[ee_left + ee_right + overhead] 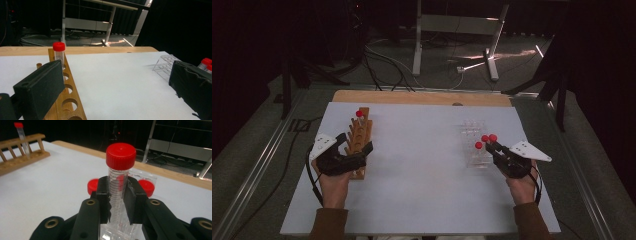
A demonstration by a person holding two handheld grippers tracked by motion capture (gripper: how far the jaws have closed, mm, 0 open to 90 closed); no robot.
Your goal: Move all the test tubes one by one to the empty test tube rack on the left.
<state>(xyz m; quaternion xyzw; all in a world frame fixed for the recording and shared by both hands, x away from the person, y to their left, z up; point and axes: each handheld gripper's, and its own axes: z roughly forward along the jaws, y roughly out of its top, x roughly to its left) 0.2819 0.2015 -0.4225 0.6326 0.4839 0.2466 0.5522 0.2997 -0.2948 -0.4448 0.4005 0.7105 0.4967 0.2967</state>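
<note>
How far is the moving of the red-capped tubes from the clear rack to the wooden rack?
Done: one red-capped tube stands at the far end of the wooden rack. In hand: the right gripper is shut on a second tube, upright above the clear rack. The left gripper is open around the wooden rack's near end. Left: two more tubes wait in the clear rack, and the wooden rack's other holes are empty.

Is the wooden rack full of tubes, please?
No, the wooden rack holds one red-capped tube; its nearer holes are empty.
</note>
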